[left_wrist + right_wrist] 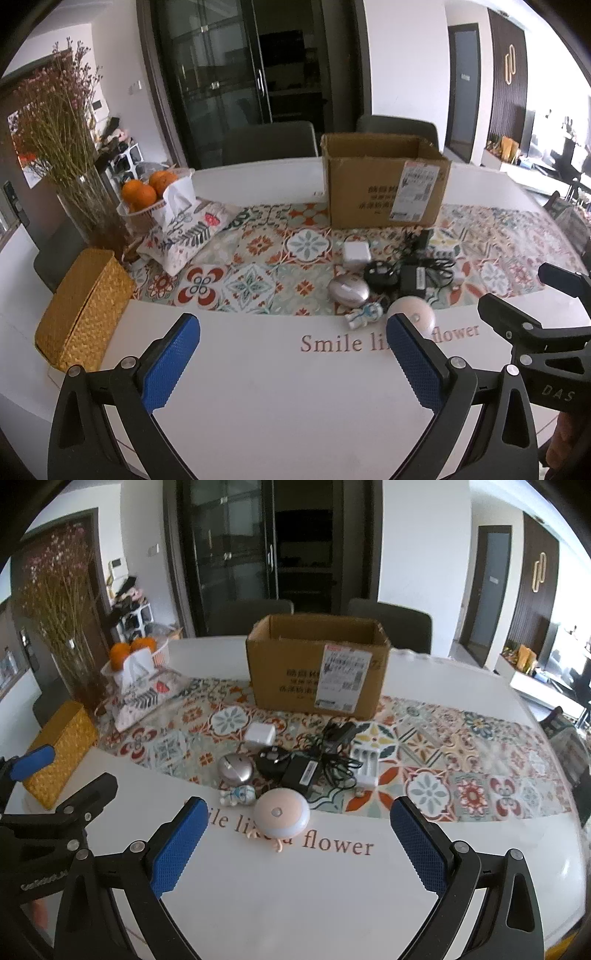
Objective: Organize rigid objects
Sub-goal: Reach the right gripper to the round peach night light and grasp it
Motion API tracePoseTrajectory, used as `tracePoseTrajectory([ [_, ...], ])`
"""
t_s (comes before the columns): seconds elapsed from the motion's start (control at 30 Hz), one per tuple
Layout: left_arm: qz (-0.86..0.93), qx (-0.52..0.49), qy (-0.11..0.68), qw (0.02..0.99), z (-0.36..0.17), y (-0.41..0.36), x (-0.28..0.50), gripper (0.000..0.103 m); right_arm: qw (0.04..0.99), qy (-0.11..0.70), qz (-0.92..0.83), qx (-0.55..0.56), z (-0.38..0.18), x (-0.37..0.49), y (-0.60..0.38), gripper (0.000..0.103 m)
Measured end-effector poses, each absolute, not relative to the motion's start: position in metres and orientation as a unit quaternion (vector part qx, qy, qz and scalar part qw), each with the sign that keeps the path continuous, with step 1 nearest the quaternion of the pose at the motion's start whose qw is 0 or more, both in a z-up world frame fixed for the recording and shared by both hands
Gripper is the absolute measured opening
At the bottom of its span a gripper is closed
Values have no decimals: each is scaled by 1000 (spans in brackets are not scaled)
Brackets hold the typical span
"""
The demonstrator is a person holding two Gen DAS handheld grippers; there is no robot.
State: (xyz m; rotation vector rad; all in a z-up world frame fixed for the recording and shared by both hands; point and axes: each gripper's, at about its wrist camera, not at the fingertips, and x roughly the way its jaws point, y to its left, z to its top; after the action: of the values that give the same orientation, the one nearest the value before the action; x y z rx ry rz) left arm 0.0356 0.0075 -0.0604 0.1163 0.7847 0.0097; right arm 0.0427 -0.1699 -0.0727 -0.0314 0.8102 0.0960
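A heap of small items lies at the runner's near edge: a round pink-white lamp (282, 816), a little white-blue figurine (238, 794), a silver oval case (235, 768), a white charger cube (260, 734), black adapters with tangled cords (314, 764) and a white battery charger (365, 763). An open cardboard box (317, 664) stands behind them. My right gripper (295, 816) is open, just short of the lamp. My left gripper (293, 332) is open too, above bare table left of the lamp (413, 315) and figurine (364, 314). The box (384, 181) stands further back.
At the left stand a woven yellow box (83, 310), a vase of dried flowers (92, 206), a patterned tissue pouch (184, 229) and a bowl of oranges (146, 192). Two dark chairs (391, 622) stand behind the white table (295, 886). The right gripper's body (546, 332) shows at the left view's edge.
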Motion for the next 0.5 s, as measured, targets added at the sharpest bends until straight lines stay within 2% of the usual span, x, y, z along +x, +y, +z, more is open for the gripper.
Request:
tracePoseTrajectory([
  [0.5,6,61,429,901,-115,17,70,102,887,453,83,-27,-138,92,-153,99],
])
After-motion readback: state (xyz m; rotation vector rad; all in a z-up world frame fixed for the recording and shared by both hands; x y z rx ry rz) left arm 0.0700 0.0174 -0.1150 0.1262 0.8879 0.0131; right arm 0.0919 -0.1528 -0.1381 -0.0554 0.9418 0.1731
